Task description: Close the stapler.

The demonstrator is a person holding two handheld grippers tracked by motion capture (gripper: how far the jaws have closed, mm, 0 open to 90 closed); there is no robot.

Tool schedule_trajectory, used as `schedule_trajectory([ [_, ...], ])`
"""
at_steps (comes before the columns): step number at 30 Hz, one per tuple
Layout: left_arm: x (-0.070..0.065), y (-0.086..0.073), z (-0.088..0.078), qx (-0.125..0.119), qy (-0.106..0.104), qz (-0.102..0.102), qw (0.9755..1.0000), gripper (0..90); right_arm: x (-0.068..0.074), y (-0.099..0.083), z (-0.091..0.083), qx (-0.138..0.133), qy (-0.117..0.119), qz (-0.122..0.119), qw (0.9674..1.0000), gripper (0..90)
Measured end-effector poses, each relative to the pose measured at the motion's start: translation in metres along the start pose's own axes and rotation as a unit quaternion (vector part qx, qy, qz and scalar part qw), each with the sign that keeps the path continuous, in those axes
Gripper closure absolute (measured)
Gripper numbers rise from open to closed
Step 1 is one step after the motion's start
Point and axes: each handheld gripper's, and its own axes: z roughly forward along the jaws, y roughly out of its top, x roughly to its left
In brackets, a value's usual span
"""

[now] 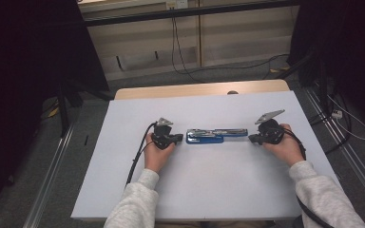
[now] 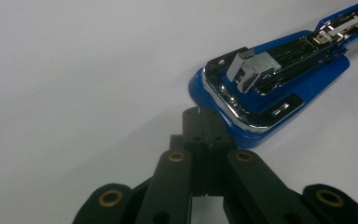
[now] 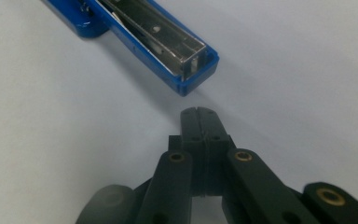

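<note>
A blue stapler (image 1: 215, 135) lies swung fully open and flat on the white table (image 1: 204, 190), its metal staple channel facing up. My left gripper (image 1: 179, 138) rests at the stapler's left end, jaws pressed together with nothing between them. In the left gripper view the shut gripper (image 2: 202, 112) tips touch or nearly touch the stapler's blue base (image 2: 279, 88). My right gripper (image 1: 252, 138) sits just off the stapler's right end, also shut and empty. The right gripper view has the gripper (image 3: 199, 112) a short gap below the open blue arm (image 3: 158, 44).
The white table top has a wooden edge (image 1: 195, 89) at the far side. Cables (image 1: 180, 52) run over the grey floor beyond it. Dark stands and rails flank the table on both sides.
</note>
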Motion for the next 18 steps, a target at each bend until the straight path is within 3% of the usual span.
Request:
schedule_trajectory([
  [3, -0.0017, 0.0015, 0.0015, 0.005, -0.007, 0.006, 0.9999, 90.0, 0.0002, 0.0012, 0.0020, -0.004, 0.001, 0.005, 1.0000, 90.0],
  [8, -0.0068, 0.0040, 0.0066, 0.004, 0.000, 0.014, 0.9999, 90.0, 0.0003, 0.0033, 0.0053, -0.012, 0.004, 0.006, 0.9999, 90.0],
  [18, -0.0061, 0.0046, 0.0070, 0.005, -0.001, 0.009, 0.9999, 90.0, -0.0010, 0.0042, 0.0054, -0.016, 0.009, 0.009, 0.9998, 90.0],
])
